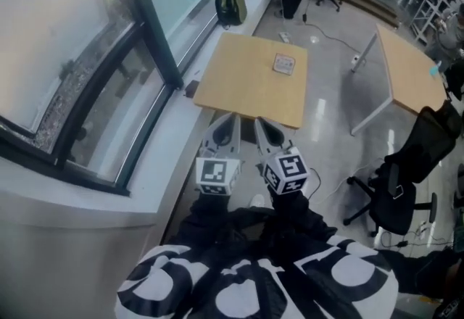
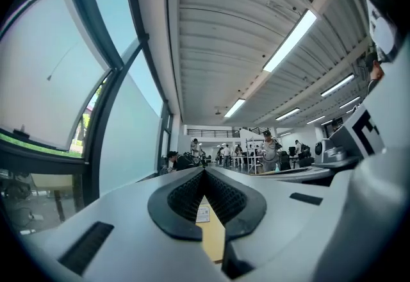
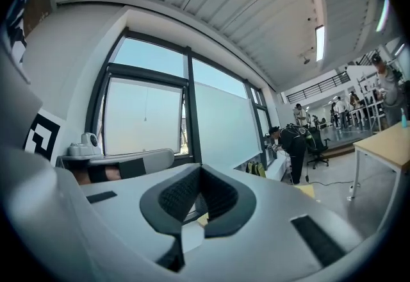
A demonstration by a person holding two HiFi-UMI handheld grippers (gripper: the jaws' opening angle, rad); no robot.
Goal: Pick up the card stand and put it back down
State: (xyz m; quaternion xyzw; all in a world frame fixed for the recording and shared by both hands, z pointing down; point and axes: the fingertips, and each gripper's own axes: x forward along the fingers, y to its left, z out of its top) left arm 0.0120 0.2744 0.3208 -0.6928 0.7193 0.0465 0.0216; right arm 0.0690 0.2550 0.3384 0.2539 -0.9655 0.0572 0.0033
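A person in black-and-white patterned clothing (image 1: 246,288) holds two smooth grey plastic grippers level and side by side. Each carries a cube with square black-and-white markers. The left gripper (image 1: 230,120) has its ribbed black pads pressed together with nothing between them. The right gripper (image 1: 259,124) also has its pads closed on nothing. Both point toward a squarish table (image 1: 239,82) with a smooth pale wooden top, set beside a long window with dark metal frames (image 1: 156,27). The card stand (image 1: 283,64), small and squarish, sits on the table's far right part, well apart from both grippers' tips. Beyond it, a green backpack (image 1: 230,4) rests by the window.
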